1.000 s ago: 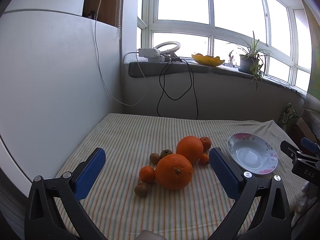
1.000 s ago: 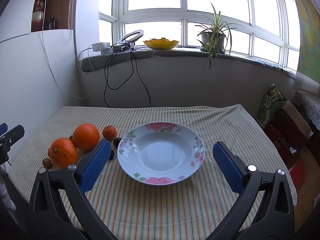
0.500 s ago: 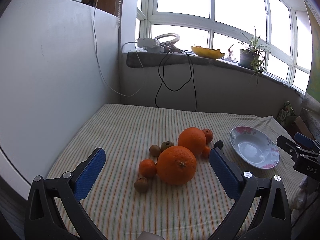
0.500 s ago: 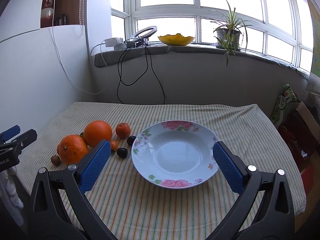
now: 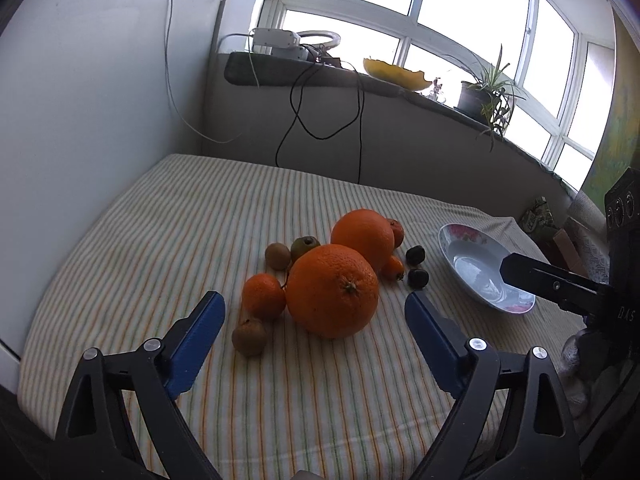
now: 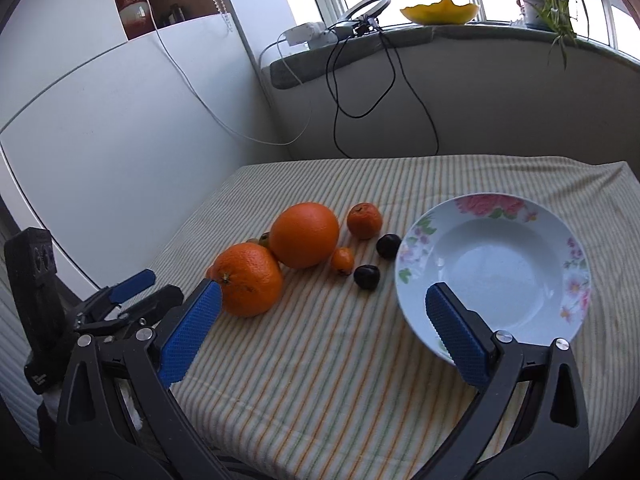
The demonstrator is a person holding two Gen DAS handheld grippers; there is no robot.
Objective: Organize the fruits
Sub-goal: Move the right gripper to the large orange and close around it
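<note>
On the striped tablecloth, in the left wrist view, the fruit is listed by its place around the near orange. A second orange is set just behind it, touching or nearly so. A mandarin is pressed against its left side, with a brown kiwi in front of that. Another kiwi and a greenish fruit are found behind and to the left. Two dark plums and a small kumquat are placed to the right of it. The flowered plate is seen well to the right, with nothing in it. The left gripper is held spread wide, nothing between its blue pads, just in front of the near orange.

In the right wrist view, the near orange is seen beside the left pad of the right gripper, whose fingers are likewise held wide apart and unloaded. The plate is recorded well to the right of the orange, partly covered by the right pad.
</note>
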